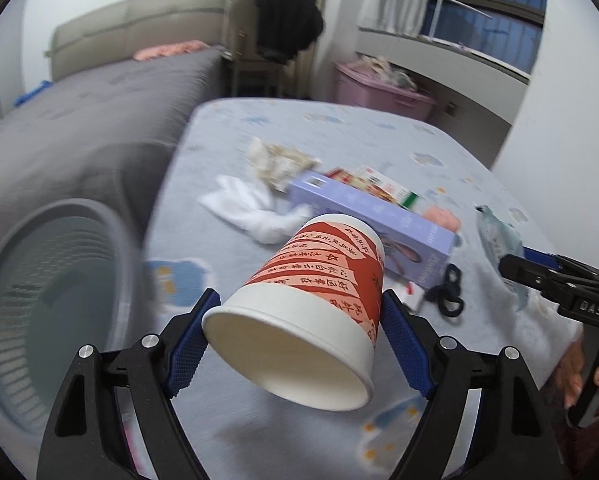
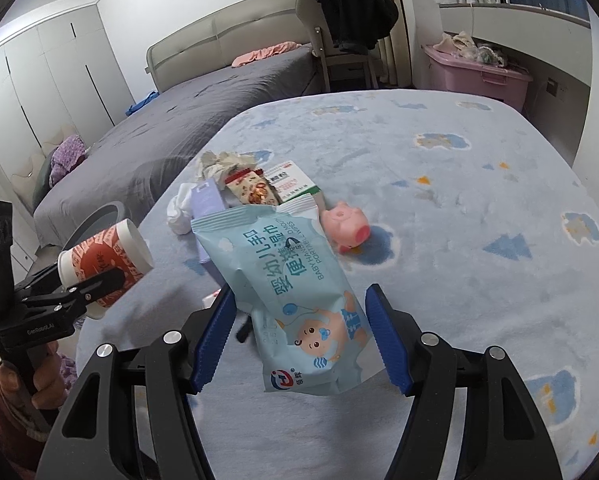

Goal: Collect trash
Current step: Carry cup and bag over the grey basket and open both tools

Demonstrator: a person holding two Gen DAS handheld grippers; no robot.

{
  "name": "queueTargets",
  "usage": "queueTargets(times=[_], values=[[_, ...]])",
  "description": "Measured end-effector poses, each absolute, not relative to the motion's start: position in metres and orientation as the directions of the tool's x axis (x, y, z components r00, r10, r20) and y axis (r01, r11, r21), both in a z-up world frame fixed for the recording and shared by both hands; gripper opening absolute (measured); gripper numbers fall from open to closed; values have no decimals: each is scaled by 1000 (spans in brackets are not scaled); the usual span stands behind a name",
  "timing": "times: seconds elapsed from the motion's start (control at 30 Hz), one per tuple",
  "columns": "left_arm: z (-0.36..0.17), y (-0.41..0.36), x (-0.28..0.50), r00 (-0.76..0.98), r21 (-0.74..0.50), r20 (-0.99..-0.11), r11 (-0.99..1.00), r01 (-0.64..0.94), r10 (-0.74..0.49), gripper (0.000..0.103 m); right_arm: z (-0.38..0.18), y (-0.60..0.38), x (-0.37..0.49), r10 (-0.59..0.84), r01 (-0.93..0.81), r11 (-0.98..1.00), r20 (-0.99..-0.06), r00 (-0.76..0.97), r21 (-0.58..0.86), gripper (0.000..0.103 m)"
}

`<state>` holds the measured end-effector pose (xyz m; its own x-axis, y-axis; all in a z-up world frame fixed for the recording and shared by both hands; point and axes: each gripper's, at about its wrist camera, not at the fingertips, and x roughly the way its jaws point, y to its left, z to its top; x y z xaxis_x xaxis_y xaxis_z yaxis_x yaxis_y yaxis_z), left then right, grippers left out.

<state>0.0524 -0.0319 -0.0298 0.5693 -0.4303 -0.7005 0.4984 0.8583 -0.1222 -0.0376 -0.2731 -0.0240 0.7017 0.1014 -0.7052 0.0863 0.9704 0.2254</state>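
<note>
My left gripper (image 1: 299,340) is shut on a red and white paper cup (image 1: 315,304), held tilted above the bed's edge, next to a grey waste bin (image 1: 55,304) at the left. The cup and left gripper also show in the right wrist view (image 2: 103,264). My right gripper (image 2: 299,340) is open around a light blue baby wipes pack (image 2: 295,292) lying on the blue bedspread (image 2: 459,220); the pads do not touch it. Further back lie a purple box (image 1: 371,220), white tissue (image 1: 255,208), snack wrappers (image 2: 255,188) and a pink pig toy (image 2: 349,230).
A black hair tie (image 1: 449,292) lies by the purple box. A grey bed (image 2: 203,120) stands to the left, a chair with black clothing (image 2: 351,20) behind, and a pink storage box (image 2: 479,76) at the back right.
</note>
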Motion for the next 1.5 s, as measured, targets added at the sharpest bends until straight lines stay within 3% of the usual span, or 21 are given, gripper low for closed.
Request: queueTargets(times=[0.43, 0.83, 1.5], values=[[-15, 46, 52, 712, 18, -678, 964, 264, -183, 79, 4, -188, -4, 192, -70, 977, -679, 709, 203, 64], [-26, 129, 77, 745, 62, -668, 997, 53, 2, 79, 6, -76, 59, 299, -248, 953, -686, 664, 175, 64], [-45, 183, 95, 712, 34, -694, 993, -112, 104, 80, -22, 19, 125, 322, -373, 922, -741, 590, 104, 64]])
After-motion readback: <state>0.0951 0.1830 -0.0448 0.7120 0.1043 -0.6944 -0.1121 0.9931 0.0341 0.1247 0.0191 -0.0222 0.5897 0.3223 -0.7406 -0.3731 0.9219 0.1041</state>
